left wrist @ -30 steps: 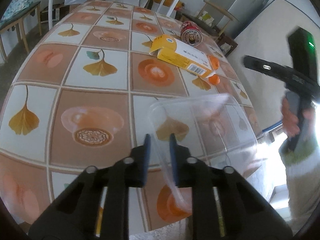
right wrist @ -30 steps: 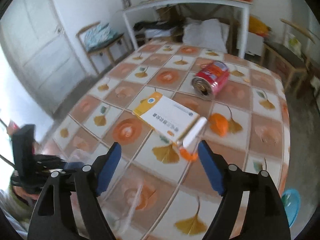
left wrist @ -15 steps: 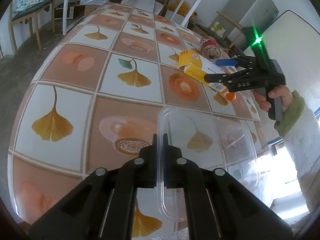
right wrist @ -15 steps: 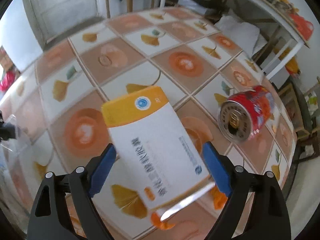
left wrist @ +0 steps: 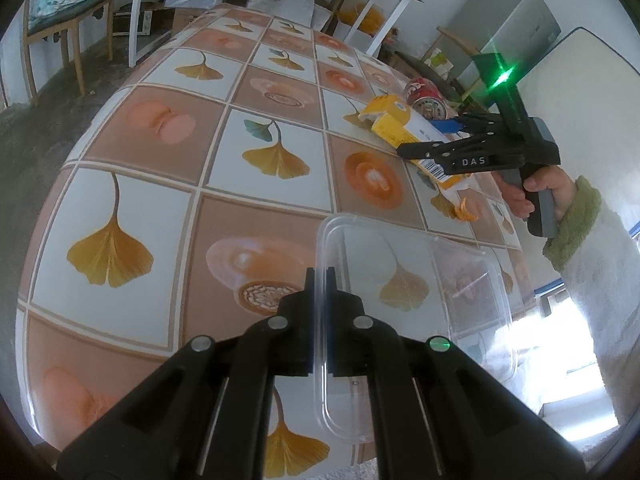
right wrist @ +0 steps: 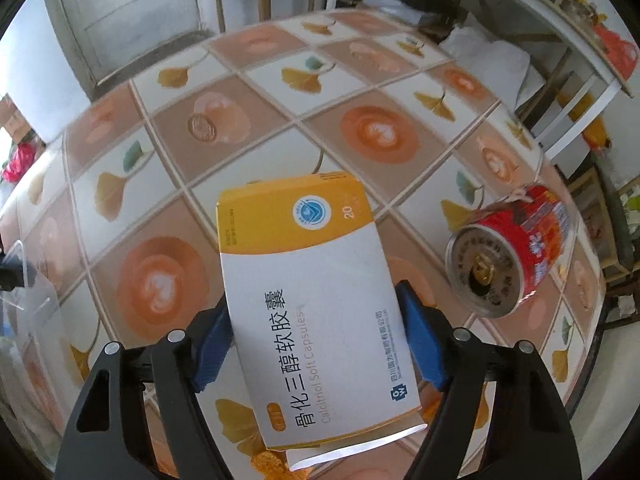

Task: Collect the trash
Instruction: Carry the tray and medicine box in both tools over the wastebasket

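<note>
A: What does your left wrist view show?
B: Your left hand-held gripper (left wrist: 319, 280) is clamped on the clear container's (left wrist: 412, 308) rim, over the worktop (left wrist: 160, 208).

A: And the right wrist view?
B: Your right hand-held gripper (right wrist: 316, 328) has just been closing; its jaws straddle the medicine box (right wrist: 316, 296), contact unclear. The red can (right wrist: 508, 252) lies just beside it.

On the tabletop (right wrist: 256, 92) a box (right wrist: 320, 304) is flanked by a can (right wrist: 508, 248) (lying sideways) on its right; a container (left wrist: 404, 312) is set nearer the edge.
</note>
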### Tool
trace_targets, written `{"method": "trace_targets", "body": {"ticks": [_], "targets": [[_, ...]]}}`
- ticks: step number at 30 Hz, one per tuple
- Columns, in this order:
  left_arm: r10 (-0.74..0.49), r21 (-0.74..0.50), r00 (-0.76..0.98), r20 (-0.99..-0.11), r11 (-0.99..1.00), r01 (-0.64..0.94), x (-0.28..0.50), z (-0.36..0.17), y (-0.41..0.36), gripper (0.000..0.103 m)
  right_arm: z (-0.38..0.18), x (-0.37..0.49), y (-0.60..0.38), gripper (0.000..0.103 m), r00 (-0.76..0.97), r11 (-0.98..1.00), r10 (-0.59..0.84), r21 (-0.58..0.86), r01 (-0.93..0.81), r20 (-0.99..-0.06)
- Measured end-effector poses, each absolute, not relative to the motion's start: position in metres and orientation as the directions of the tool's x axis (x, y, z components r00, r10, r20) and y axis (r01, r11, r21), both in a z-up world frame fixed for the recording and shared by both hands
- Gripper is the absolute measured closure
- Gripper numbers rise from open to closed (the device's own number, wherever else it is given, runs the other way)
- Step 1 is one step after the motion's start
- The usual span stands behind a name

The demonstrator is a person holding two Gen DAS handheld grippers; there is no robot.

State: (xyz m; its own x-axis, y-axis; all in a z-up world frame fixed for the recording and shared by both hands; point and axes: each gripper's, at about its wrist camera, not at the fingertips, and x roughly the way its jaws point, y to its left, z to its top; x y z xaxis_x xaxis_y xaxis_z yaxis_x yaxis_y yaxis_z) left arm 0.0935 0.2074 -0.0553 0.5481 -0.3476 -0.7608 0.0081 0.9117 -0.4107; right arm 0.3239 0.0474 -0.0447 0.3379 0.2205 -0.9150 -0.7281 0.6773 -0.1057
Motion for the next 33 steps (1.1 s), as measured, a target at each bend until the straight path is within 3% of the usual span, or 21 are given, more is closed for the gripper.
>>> {"method": "trace_targets", "body": {"ticks": [5, 16, 33], "targets": [[-0.336, -0.41, 0.567, -0.752, 0.912, -0.004, 0.092, -0.052, 0.21, 0.1, -0.016, 0.319, 0.038, 0.029, 0.422, 0.725, 0.294, -0.087, -0.683, -0.858], [-0.313, -0.403, 0.61, -0.728, 0.915, -0.012, 0.085, -0.036, 0.208, 0.1, 0.05, 0.262, -0.012, 0.03, 0.505, 0.784, 0.502, 0.123, -0.609, -0.702], [-0.35, -0.383, 0.655, -0.67, 0.918, 0.099, 0.083, 0.01, 0.151, 0.1, 0.078, 0.131, -0.15, 0.03, 0.661, 0.902, 0.426, 0.235, -0.362, -0.618]]}}
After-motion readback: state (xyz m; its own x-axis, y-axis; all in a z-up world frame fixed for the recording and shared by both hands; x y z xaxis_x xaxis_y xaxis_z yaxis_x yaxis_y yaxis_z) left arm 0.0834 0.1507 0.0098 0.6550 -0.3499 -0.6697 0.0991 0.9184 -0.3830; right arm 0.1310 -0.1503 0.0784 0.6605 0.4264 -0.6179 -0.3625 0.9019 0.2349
